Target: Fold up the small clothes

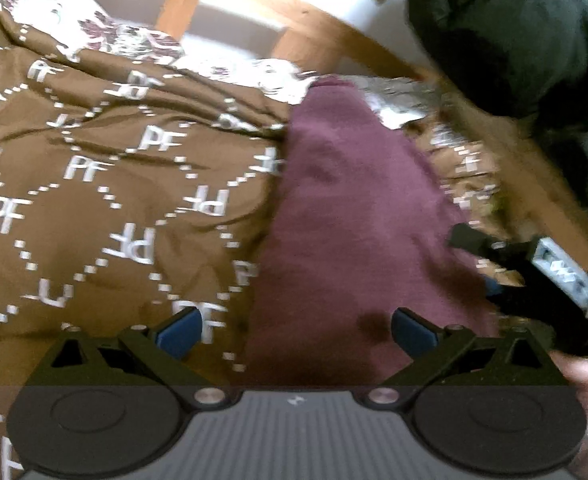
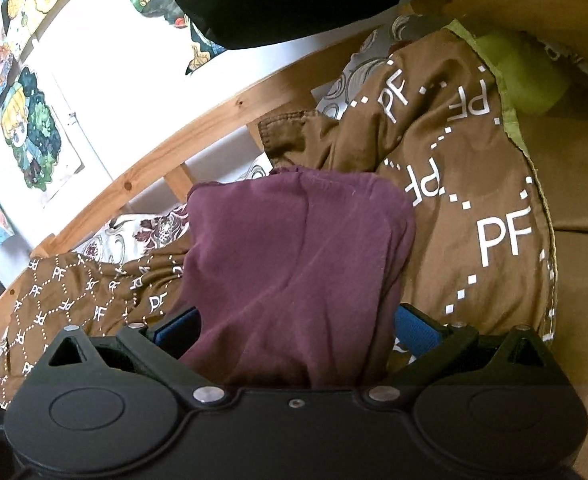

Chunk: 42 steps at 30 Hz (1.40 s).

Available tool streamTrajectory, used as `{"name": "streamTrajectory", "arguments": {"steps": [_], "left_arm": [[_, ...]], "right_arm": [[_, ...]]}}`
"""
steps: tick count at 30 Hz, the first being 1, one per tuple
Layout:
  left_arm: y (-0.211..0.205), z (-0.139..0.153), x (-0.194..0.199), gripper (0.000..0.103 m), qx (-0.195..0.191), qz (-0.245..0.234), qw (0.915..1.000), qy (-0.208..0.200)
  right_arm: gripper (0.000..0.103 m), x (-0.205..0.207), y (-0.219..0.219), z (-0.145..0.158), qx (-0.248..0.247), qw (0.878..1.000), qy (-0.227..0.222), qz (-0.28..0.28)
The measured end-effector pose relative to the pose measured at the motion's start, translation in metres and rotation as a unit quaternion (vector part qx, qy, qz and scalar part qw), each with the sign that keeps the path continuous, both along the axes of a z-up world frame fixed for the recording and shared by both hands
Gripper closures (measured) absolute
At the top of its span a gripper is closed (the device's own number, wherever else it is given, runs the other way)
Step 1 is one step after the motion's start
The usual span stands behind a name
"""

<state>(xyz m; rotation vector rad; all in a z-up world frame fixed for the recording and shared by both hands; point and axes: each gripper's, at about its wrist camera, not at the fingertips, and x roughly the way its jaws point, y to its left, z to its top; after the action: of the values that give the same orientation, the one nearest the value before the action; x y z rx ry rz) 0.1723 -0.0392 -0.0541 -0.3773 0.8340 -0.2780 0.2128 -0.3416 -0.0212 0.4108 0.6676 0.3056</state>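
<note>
A small maroon garment (image 1: 346, 216) lies on a brown bedcover printed with white "PF" letters (image 1: 94, 184). My left gripper (image 1: 296, 332) is open just above the garment's near end, blue pads wide apart and holding nothing. In the right wrist view the same maroon garment (image 2: 294, 256) lies bunched between the spread blue pads of my right gripper (image 2: 294, 330), which is open, with cloth draped over its base. The right gripper also shows in the left wrist view (image 1: 534, 268) at the garment's right edge.
A wooden bed rail (image 2: 166, 152) runs along the far side with a white wall and colourful pictures (image 2: 30, 128) behind. A floral pillow (image 1: 94, 28) lies at the back. A dark sleeve (image 1: 514, 32) hangs at the upper right. A green object (image 2: 522, 76) sits at the cover's edge.
</note>
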Motion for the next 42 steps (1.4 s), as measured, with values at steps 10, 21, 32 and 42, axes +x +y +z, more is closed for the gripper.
{"name": "streamTrajectory", "arguments": {"steps": [10, 21, 32, 42], "left_arm": [[0.006, -0.011, 0.002, 0.0, -0.011, 0.024, 0.9994, 0.024], [0.008, -0.015, 0.003, 0.0, -0.022, 0.025, 0.9989, 0.034], [0.006, -0.016, 0.004, 0.0, -0.026, 0.027, 0.9986, 0.038], [0.007, -0.016, 0.005, 0.0, -0.026, 0.024, 0.9986, 0.038]], "right_arm": [[0.02, -0.005, -0.001, -0.001, -0.006, 0.999, -0.018, -0.049], [0.038, 0.016, -0.025, -0.011, 0.028, 0.997, -0.02, -0.073], [0.072, 0.032, -0.025, -0.011, 0.006, 0.997, -0.031, -0.072], [0.075, 0.033, -0.023, -0.01, 0.007, 0.997, -0.033, -0.075]]}}
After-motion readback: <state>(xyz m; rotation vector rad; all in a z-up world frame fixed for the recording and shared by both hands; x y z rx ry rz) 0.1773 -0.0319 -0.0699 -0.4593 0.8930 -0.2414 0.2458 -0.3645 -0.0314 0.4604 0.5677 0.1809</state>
